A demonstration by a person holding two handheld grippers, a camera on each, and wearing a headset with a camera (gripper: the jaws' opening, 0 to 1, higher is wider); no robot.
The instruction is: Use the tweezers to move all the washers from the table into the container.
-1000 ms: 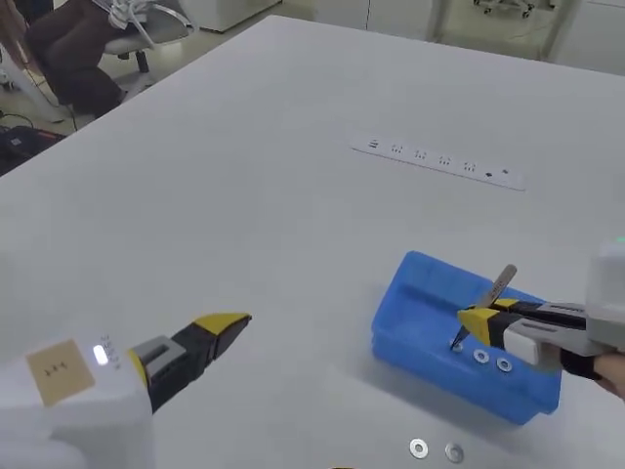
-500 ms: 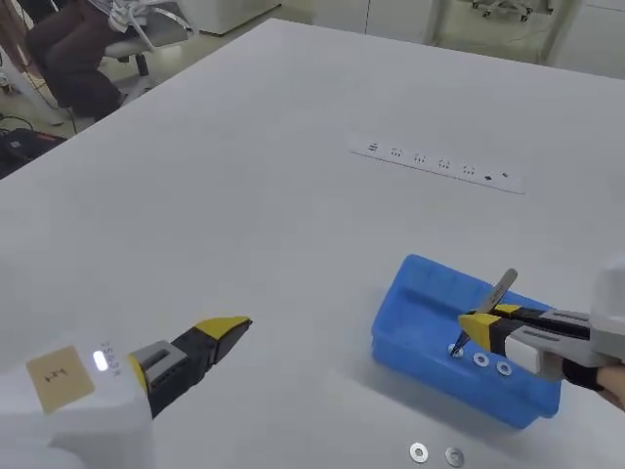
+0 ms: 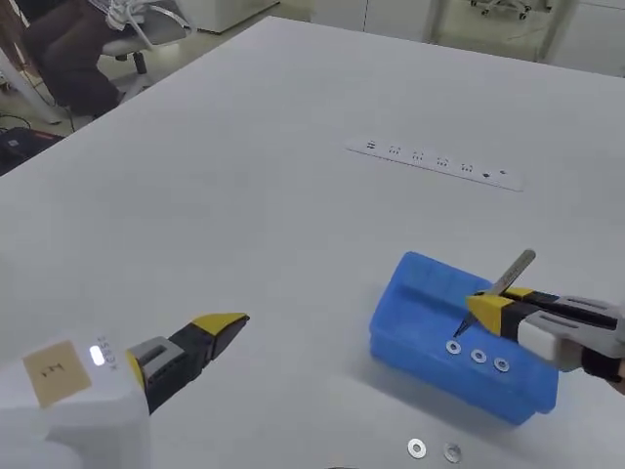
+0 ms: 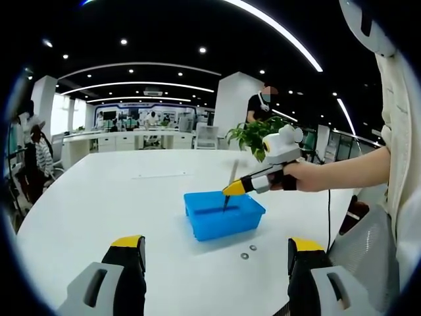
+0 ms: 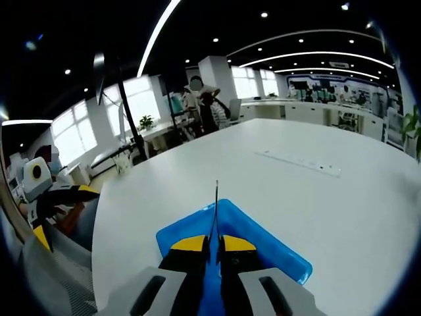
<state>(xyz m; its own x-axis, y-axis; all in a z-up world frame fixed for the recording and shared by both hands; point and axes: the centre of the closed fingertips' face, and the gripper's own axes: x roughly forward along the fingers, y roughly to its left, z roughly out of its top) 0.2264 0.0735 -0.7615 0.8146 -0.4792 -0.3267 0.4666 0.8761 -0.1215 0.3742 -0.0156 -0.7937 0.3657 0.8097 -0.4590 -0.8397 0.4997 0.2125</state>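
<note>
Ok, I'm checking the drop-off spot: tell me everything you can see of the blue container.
The blue container is a shallow open tray, plastic-looking, with rounded corners, flat on the white table. Three washers lie on its floor. The tweezers in the right tongs point down into it.

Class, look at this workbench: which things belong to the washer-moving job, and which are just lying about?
Belong to the job:
tweezers, held in the right gripper
blue container
three washers already inside it
two washers on the table

Just lying about:
power strip
potted plant
</note>
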